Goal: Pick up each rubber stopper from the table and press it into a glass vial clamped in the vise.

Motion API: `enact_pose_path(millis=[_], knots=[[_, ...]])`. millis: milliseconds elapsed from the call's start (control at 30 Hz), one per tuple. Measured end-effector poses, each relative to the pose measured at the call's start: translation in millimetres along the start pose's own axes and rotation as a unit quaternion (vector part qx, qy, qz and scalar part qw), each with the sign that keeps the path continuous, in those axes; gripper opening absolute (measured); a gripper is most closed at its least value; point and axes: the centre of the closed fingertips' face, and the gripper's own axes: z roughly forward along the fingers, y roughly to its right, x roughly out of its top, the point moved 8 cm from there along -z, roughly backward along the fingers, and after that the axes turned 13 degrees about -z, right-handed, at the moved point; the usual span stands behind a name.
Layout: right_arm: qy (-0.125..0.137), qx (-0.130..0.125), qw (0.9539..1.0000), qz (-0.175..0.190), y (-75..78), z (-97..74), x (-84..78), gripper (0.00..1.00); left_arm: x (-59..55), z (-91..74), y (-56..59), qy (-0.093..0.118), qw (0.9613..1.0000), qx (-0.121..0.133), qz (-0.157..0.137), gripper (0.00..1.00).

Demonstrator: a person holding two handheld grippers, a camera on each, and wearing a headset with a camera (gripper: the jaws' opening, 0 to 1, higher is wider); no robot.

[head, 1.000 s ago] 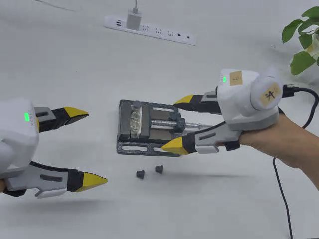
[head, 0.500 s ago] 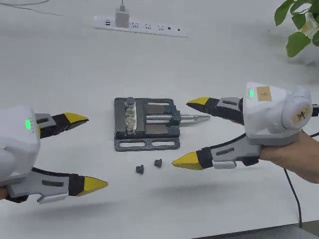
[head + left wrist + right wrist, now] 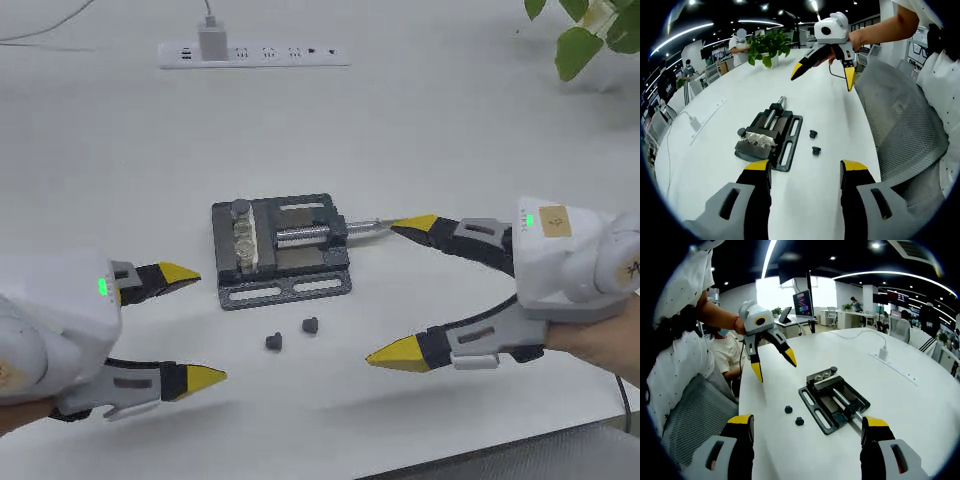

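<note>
Two small black rubber stoppers [image 3: 274,342] [image 3: 310,325] lie on the white table just in front of the dark vise [image 3: 290,285]. Glass vials [image 3: 243,243] stand clamped in a row at the vise's left end. My left gripper [image 3: 200,325] is open at the lower left, a short way left of the stoppers. My right gripper [image 3: 388,290] is open to the right of the vise and stoppers, holding nothing. The left gripper view has the vise [image 3: 767,137], both stoppers [image 3: 813,133] [image 3: 816,150] and the right gripper [image 3: 822,80] beyond them. The right gripper view has the vise [image 3: 832,397] and stoppers [image 3: 788,409] [image 3: 799,421].
A white power strip [image 3: 255,53] with a plugged charger lies at the back of the table. Plant leaves [image 3: 585,30] hang at the far right corner. The table's front edge [image 3: 560,440] runs close below my right gripper. A mesh chair [image 3: 900,130] stands beside the table.
My right gripper has drawn back from over the vise to the right and nearer me, still open. The left gripper has shifted a little toward the stoppers. The head camera has moved.
</note>
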Motion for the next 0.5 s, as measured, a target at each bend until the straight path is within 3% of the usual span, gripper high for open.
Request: enact_pose_path(millis=[67, 167, 267, 500], knots=[[0.000, -0.004, 1.0000, 0.004, -0.7, -3.3, -3.7, 0.88, 0.3, 6.0, 0.4, -0.010, 0.9999, -0.004, 0.007, 0.49], [-0.001, -0.009, 0.9999, 0.009, -1.9, -7.3, -7.5, 0.86, 1.1, 15.5, 1.1, -0.009, 0.9999, -0.011, 0.007, 0.43], [0.003, -0.017, 0.9997, 0.016, -3.2, -8.9, -8.7, 0.86, -2.6, 26.6, 4.7, -0.022, 0.9991, -0.022, 0.027, 0.37], [0.005, -0.023, 0.9994, 0.024, -7.8, -10.7, -12.6, 0.85, -14.8, 51.9, 8.3, -0.043, 0.9977, -0.043, 0.030, 0.25]])
